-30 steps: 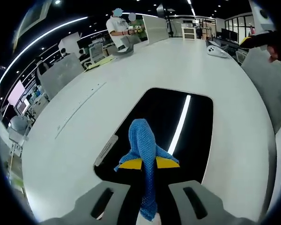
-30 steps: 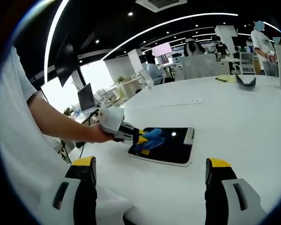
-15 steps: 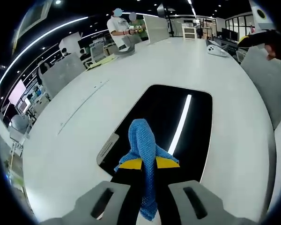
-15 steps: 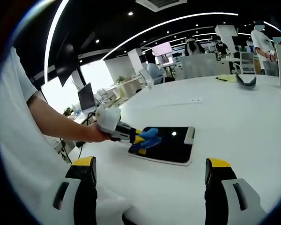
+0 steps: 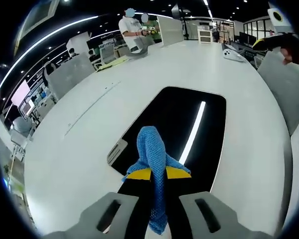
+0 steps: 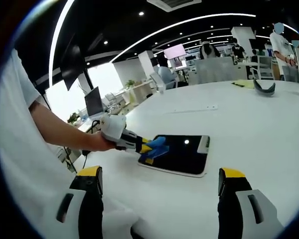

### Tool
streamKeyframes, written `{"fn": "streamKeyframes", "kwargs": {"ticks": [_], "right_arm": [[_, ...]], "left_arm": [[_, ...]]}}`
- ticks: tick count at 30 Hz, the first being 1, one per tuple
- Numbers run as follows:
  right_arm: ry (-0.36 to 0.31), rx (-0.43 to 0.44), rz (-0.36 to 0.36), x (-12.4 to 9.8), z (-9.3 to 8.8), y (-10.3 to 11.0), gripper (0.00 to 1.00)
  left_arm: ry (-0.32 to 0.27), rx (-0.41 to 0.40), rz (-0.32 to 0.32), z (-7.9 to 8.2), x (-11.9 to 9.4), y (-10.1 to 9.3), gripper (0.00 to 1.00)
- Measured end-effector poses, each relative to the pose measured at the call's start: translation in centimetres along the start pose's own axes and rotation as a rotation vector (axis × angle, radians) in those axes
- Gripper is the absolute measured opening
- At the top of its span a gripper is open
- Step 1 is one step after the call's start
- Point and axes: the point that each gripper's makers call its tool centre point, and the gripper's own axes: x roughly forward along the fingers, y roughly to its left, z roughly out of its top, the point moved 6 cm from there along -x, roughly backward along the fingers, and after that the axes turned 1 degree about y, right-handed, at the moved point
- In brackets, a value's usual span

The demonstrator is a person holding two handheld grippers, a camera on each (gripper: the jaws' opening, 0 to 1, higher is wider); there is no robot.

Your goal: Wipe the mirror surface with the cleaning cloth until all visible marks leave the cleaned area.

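A dark rectangular mirror (image 5: pixel 189 124) lies flat on the white table (image 5: pixel 79 149), reflecting a ceiling light strip. My left gripper (image 5: pixel 158 173) is shut on a blue mesh cleaning cloth (image 5: pixel 152 149), which rests over the mirror's near end. From the right gripper view the same mirror (image 6: pixel 182 155) lies mid-table, with the left gripper (image 6: pixel 147 148) and the blue cloth (image 6: pixel 157 145) at its left edge, held by a person's arm (image 6: pixel 65 132). My right gripper (image 6: pixel 159 191) hangs wide open above the table, well short of the mirror, nothing between its jaws.
A grey chair back (image 5: pixel 67 74) and papers (image 5: pixel 109 63) stand at the far left of the table. People (image 5: pixel 132 27) work at the far end. A dark curved object (image 6: pixel 263 85) lies on the table at the right. White table surface (image 6: pixel 249 129) surrounds the mirror.
The left gripper with the cloth has slid back toward the mirror's near left edge. The right gripper has stayed in place.
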Motion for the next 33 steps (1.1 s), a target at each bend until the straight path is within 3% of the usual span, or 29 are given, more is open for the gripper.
{"fn": "streamKeyframes", "kwargs": {"ticks": [33], "right_arm": [[0.011, -0.035, 0.034, 1.1, 0.5, 0.1, 1.00]], "left_arm": [[-0.007, -0.069, 0.018, -1.8, -1.5, 0.3, 0.05]]}}
